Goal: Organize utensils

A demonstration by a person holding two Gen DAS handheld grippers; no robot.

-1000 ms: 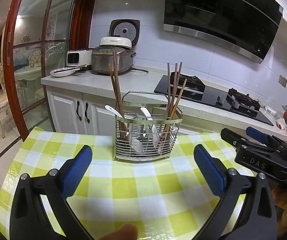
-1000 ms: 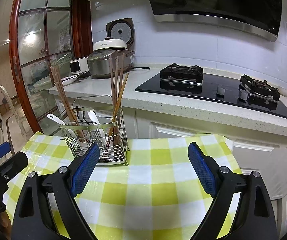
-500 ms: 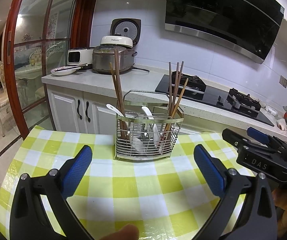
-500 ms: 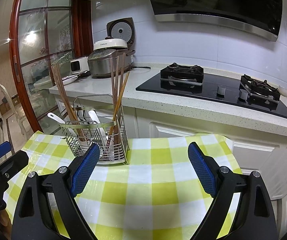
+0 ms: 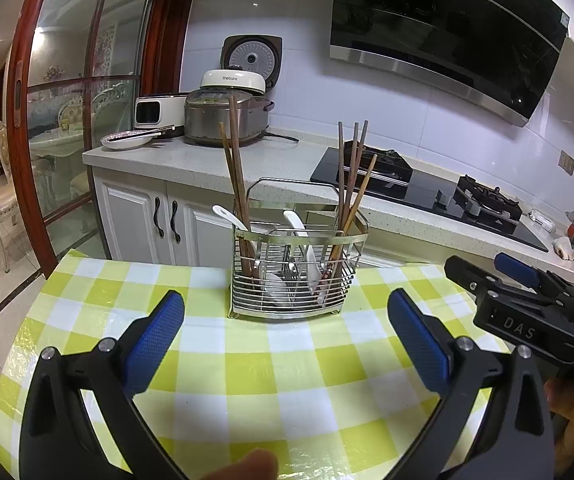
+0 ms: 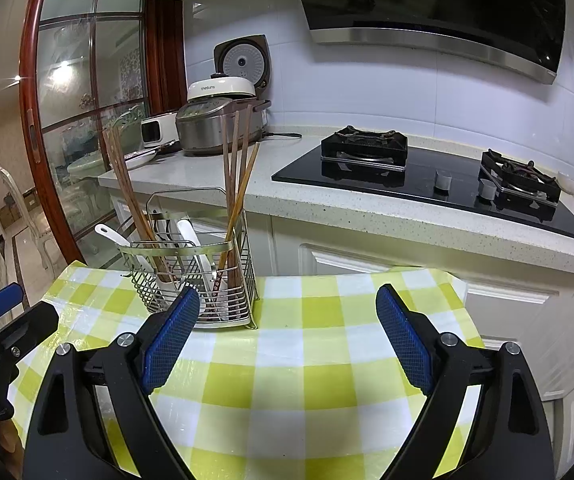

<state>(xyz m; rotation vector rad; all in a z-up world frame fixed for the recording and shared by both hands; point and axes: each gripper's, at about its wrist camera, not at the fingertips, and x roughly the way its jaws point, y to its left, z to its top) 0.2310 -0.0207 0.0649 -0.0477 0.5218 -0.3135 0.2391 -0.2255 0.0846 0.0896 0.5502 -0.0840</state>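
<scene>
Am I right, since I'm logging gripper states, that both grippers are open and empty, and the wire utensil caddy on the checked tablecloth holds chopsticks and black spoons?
Not quite: the spoons are white, not black, as the left wrist view shows. The rest holds: the left gripper and right gripper are open and empty, and the wire utensil caddy on the checked tablecloth holds chopsticks.

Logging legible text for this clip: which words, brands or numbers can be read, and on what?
"theSuns": white lid of the rice cooker, readable in both views.
"DAS": body of the right gripper, seen from the left wrist.
Rice cooker control panel: too small to read.
</scene>
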